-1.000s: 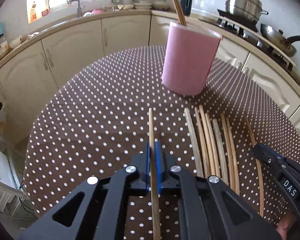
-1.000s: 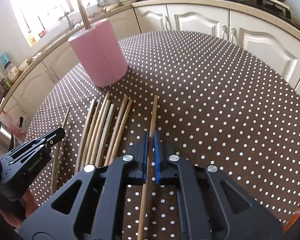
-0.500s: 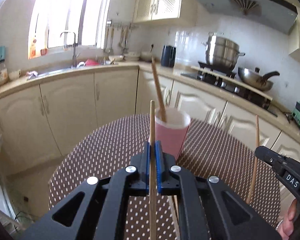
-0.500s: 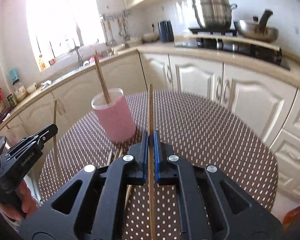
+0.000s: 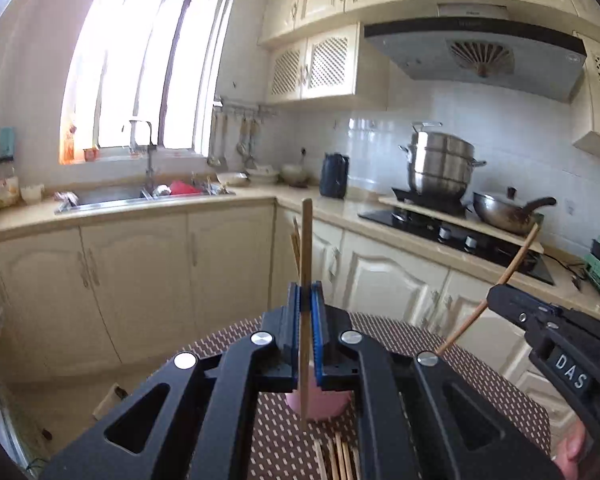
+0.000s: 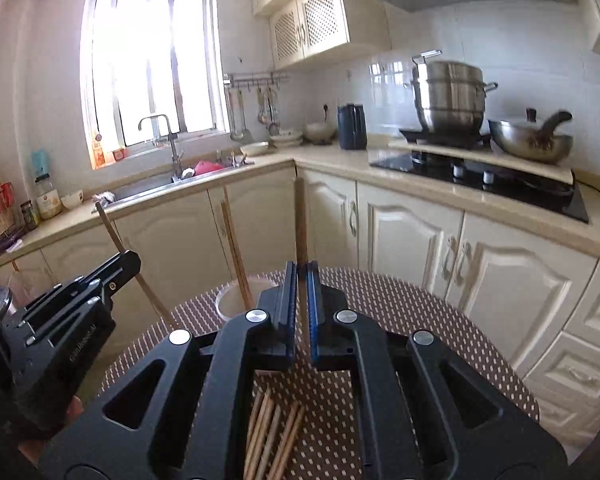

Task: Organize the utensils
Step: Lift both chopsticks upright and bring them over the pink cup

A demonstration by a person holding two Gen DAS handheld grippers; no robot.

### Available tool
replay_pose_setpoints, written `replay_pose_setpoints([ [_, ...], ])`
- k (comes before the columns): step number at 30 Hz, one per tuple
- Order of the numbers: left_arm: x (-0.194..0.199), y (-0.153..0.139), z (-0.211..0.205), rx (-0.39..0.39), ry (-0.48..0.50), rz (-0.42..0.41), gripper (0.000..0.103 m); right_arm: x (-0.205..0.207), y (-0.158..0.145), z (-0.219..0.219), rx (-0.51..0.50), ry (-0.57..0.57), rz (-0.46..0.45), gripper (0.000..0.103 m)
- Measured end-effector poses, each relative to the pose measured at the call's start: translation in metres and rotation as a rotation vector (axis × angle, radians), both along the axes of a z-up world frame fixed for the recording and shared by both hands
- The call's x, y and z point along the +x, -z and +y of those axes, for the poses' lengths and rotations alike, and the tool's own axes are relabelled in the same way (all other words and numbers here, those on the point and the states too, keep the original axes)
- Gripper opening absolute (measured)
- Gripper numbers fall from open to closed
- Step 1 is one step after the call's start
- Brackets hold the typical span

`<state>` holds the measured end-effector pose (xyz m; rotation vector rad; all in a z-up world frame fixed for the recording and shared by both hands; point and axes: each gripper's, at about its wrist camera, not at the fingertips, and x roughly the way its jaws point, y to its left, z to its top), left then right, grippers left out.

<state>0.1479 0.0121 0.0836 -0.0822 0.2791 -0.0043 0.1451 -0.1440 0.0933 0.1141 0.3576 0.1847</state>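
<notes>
I have one chopstick [image 5: 306,264] clamped in my left hand-held gripper [image 5: 306,320], its jaws closed narrow on the shaft, the stick standing upright above the pink cup [image 5: 318,404]. My right hand-held gripper [image 6: 299,304] is likewise pinched tight on a second chopstick [image 6: 300,220], upright and just to the right of the cup [image 6: 236,300] in the right wrist view. Both sticks are off the surface and neither is in the cup yet.

As I judge it, the job is at an early stage. The cup already holds what looks like a pair of chopsticks [image 6: 232,248] leaning against its rim. A loose bundle of chopsticks [image 6: 274,436] lies on the surface on the near side of the cup, under my grippers; I count several but cannot give the exact number. So two are in hand, a few are stowed, and most are left.

The surface [image 6: 420,312] is a round table under a brown cloth with white dots, the cup standing toward its far edge. Beyond the cup runs a cream kitchen: a sink [image 5: 112,196] under a bright window, a dark kettle [image 5: 334,176] in the corner, a steel steamer pot [image 5: 440,168] and a wok [image 5: 504,210] on the hob to the cup's right, with an extractor hood [image 5: 476,56] above.
</notes>
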Motion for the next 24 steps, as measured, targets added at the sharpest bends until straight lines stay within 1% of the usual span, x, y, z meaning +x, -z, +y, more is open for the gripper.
replay_pose_setpoints([
  [2, 0.004, -0.009, -0.001, 0.001, -0.015, -0.021, 0.006, 0.005, -0.013, 0.002, 0.006, -0.004, -0.022, 0.005],
  [7, 0.012, -0.028, 0.0, -0.011, -0.017, -0.03, 0.006, 0.015, -0.037, 0.007, 0.008, -0.004, -0.05, 0.005],
  [10, 0.012, -0.041, -0.002, 0.003, -0.017, -0.057, 0.006, 0.018, -0.045, 0.011, 0.009, -0.007, -0.062, 0.005],
  [13, 0.012, -0.053, -0.002, 0.0, -0.01, -0.067, 0.006, 0.022, -0.052, 0.013, 0.019, -0.01, -0.068, 0.005],
  [17, 0.009, -0.074, -0.005, 0.005, -0.001, -0.119, 0.006, 0.031, -0.063, 0.014, 0.031, -0.002, -0.089, 0.006],
  [22, 0.009, -0.089, -0.008, 0.013, 0.006, -0.163, 0.006, 0.045, -0.07, 0.018, 0.054, -0.006, -0.098, 0.006],
  [24, 0.014, -0.089, -0.009, 0.012, 0.012, -0.166, 0.006, 0.051, -0.069, 0.022, 0.058, -0.017, -0.093, 0.006],
])
